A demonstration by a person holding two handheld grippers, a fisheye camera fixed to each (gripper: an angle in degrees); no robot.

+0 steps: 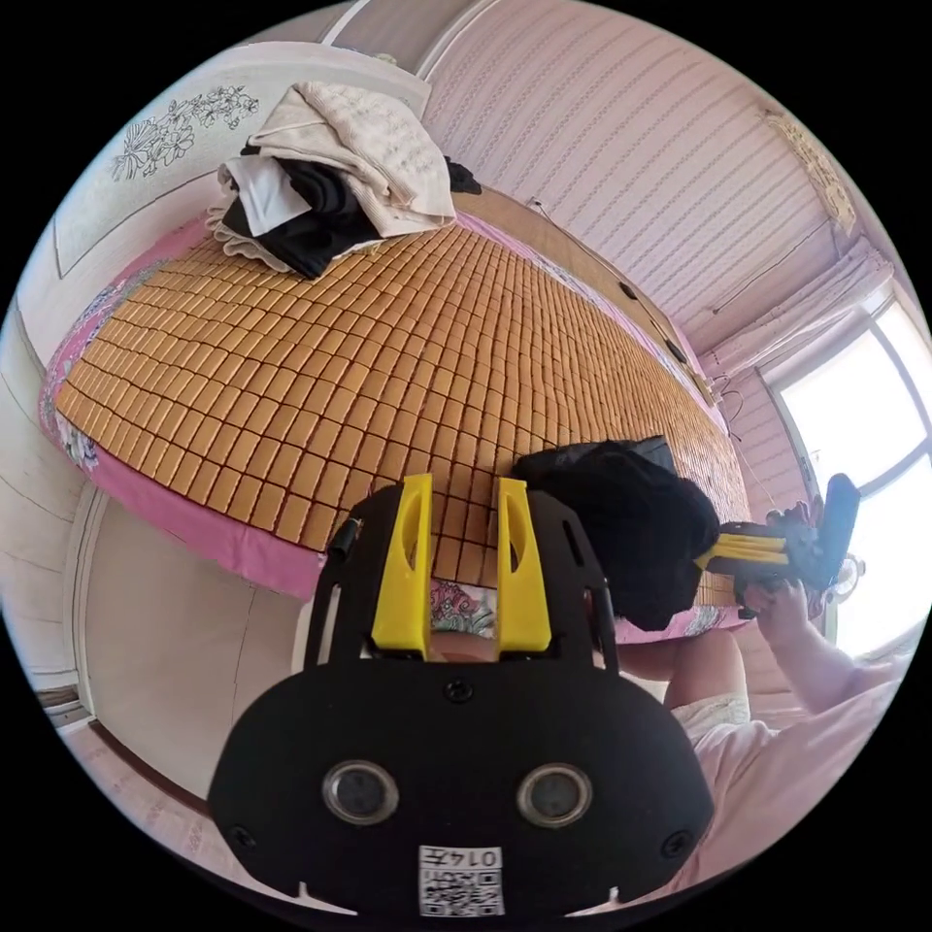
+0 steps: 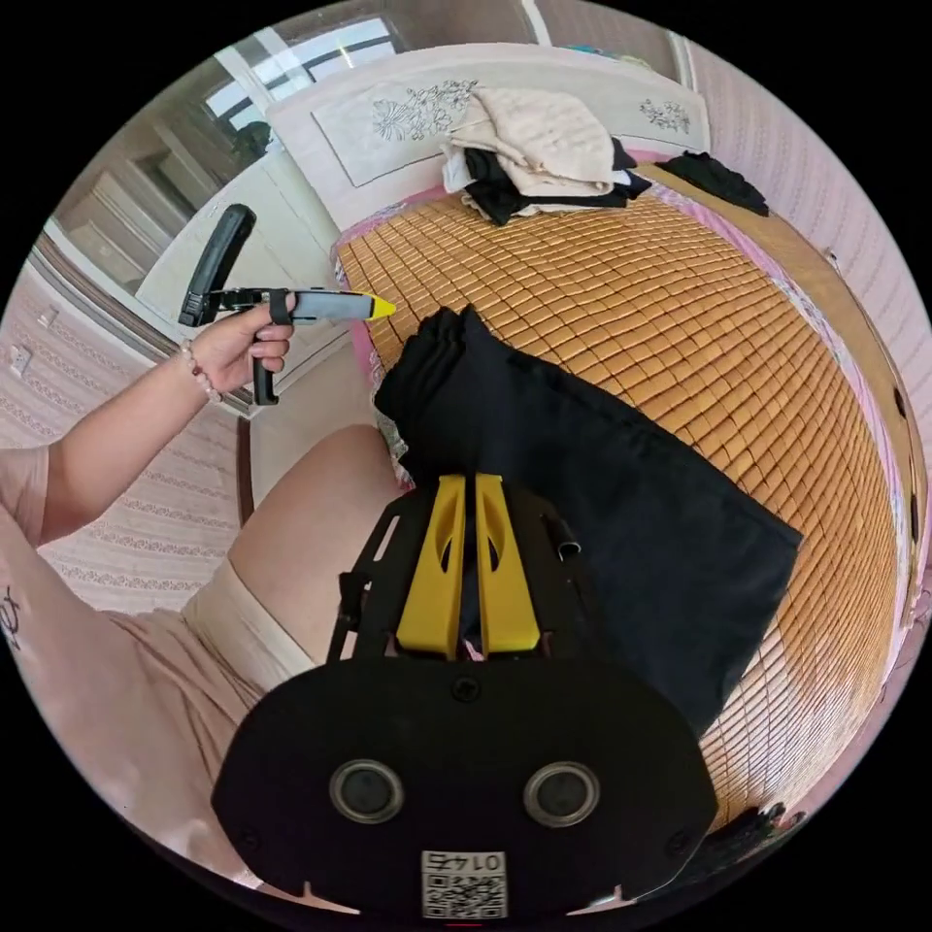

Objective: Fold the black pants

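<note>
Black cloth is the thing to find first. In the left gripper view the black pants [image 1: 621, 524] sit bunched at the near edge of the bamboo mat [image 1: 369, 359], off to one side of our left gripper [image 1: 464, 510], whose yellow jaws stand spread with only mat showing between them. The right gripper [image 1: 723, 551] meets the bundle from the far side, a hand [image 1: 777, 597] on its handle. A pile of clothes [image 1: 320, 184] lies well apart near the headboard.

In the right gripper view the pants [image 2: 602, 485] lie partly folded, flat across the mat [image 2: 699, 291], one thick folded edge at the bed's side. Our right gripper [image 2: 466, 529] has its jaws pressed nearly together on the near edge of the cloth. The left gripper [image 2: 374, 307] hangs in the air, clear of the fabric.

We judge a fold is under way; next the free tongs need a second hold along that edge before anything is carried over.
</note>
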